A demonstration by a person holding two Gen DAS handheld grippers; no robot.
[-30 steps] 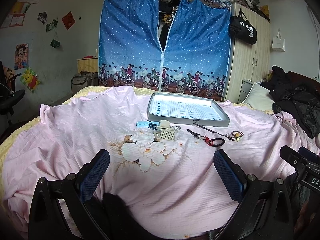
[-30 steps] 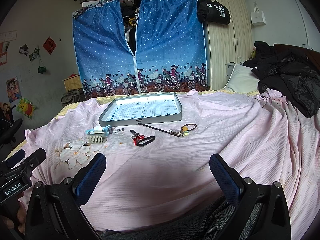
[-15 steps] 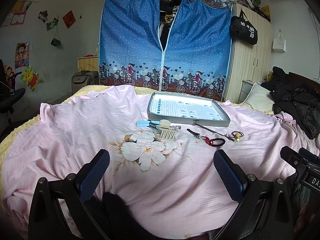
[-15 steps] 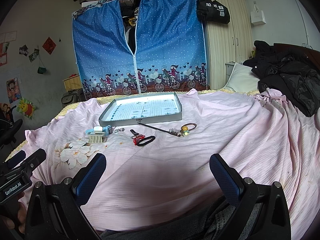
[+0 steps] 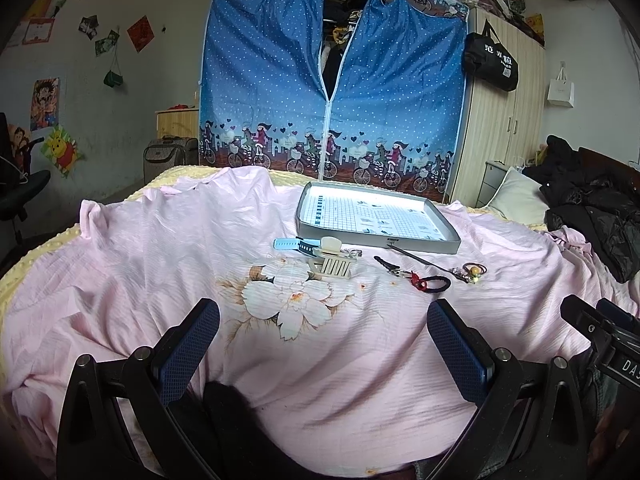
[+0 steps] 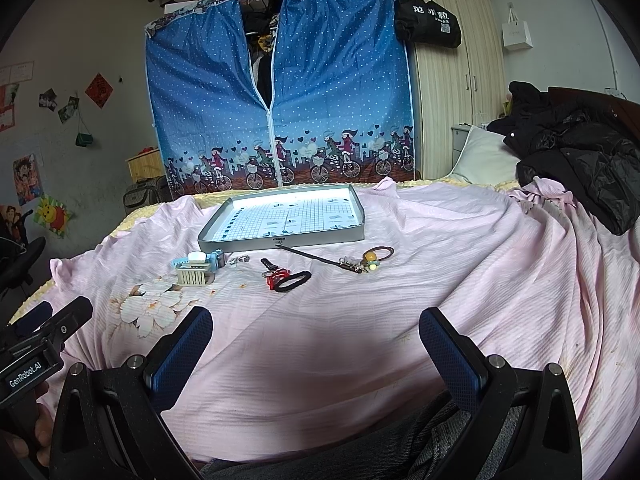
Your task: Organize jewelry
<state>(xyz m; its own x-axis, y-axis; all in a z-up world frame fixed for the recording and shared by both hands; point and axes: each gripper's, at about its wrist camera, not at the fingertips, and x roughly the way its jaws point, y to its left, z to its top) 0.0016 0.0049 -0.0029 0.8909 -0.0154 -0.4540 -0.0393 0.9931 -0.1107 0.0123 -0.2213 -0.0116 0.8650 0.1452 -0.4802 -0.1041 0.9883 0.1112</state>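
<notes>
L gripper & R gripper: jaws wide apart, textured blue pads. Rectangular grey tray at 12 o'clock; ribbed cream claw clip, black hair tie on crinkled pink sheet.

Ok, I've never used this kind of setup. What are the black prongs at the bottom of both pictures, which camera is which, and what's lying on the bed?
Each picture comes from a camera mounted on a hand-held tool, looking forward along its two fingers. The blue-padded prongs are those fingers: the left tool in one view, the right tool in the other. Both stand open and hold nothing.

On the pink bedsheet sits a shallow grey tray with nothing in it. In front of it lie the pieces to sort: a cream hair claw, a light blue watch, a black hair tie with a red charm, a thin dark stick, and a hair tie with beads.

The black device at each picture's edge is the other tool.
</notes>
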